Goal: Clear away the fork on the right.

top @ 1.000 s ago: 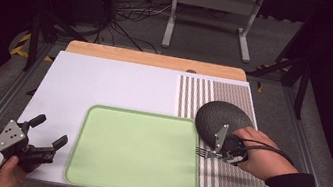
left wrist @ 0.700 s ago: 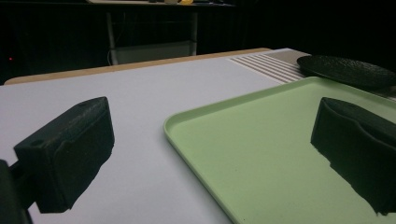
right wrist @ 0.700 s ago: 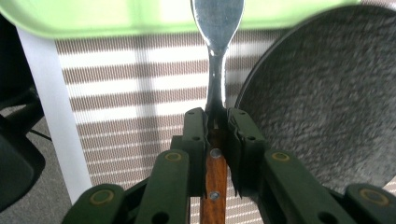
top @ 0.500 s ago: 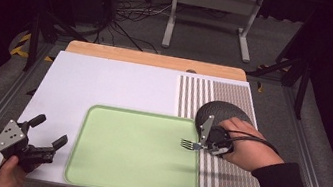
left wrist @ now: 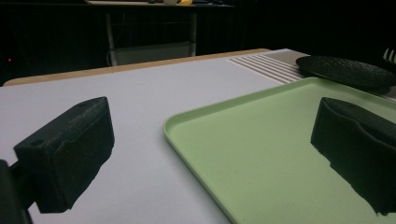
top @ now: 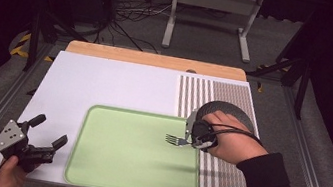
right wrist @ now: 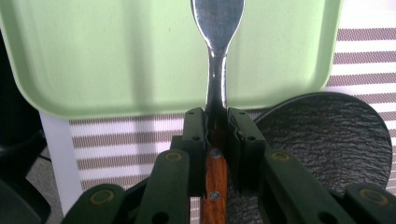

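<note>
A dark lab: floor cables [top: 132, 12] and a metal stand [top: 210, 17].

The room is dark. Behind the white counter [top: 114, 90] lies a grey floor [top: 203, 41] with black cables [top: 132, 9] and a pale metal stand [top: 213, 10]. Metal rails [top: 312, 167] border the counter.

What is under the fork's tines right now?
The fork, clamped in the right gripper, has its tines over the green tray, near the tray's right edge. Nothing else lies on the tray there. Whether the tines touch it is unclear.
</note>
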The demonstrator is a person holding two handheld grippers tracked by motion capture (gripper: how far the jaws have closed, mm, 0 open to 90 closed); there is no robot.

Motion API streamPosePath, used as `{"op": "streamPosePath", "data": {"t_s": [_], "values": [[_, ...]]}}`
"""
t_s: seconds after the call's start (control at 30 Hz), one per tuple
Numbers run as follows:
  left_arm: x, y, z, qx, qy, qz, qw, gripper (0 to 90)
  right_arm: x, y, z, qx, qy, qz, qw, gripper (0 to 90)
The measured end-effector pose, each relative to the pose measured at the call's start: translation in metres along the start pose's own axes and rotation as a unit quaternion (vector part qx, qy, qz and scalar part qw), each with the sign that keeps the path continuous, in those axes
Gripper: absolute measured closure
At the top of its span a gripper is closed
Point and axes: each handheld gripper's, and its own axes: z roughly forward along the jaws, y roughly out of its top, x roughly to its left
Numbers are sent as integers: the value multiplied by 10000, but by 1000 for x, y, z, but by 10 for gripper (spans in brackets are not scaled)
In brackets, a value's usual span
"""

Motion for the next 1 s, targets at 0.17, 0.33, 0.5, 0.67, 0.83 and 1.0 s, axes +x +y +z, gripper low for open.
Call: {"op": "streamPosePath", "data": {"t_s": [0.17, 0.33, 0.5, 0.67, 0.83, 1.0], "values": [[0, 0, 0, -7, -14, 1, 10000, 1, -1, 10, -1, -87, 75, 369, 9993, 784], [0, 0, 0, -10, -20, -2, 10000, 1, -1, 19, -1, -235, 191, 1005, 9945, 784], [0, 1, -1, -18, -22, -6, 10000, 1, 1, 26, -1, -276, 199, 1360, 9901, 784], [0, 1, -1, -20, -18, -6, 10000, 1, 0, 30, 1, -352, 393, 1867, 9810, 784], [0, 1, -1, -19, -18, 4, 10000, 1, 2, 35, 7, -400, 576, 2446, 9671, 784], [0, 1, -1, -23, -19, 0, 10000, 1, 6, 40, 11, -393, 716, 3115, 9467, 784]]}}
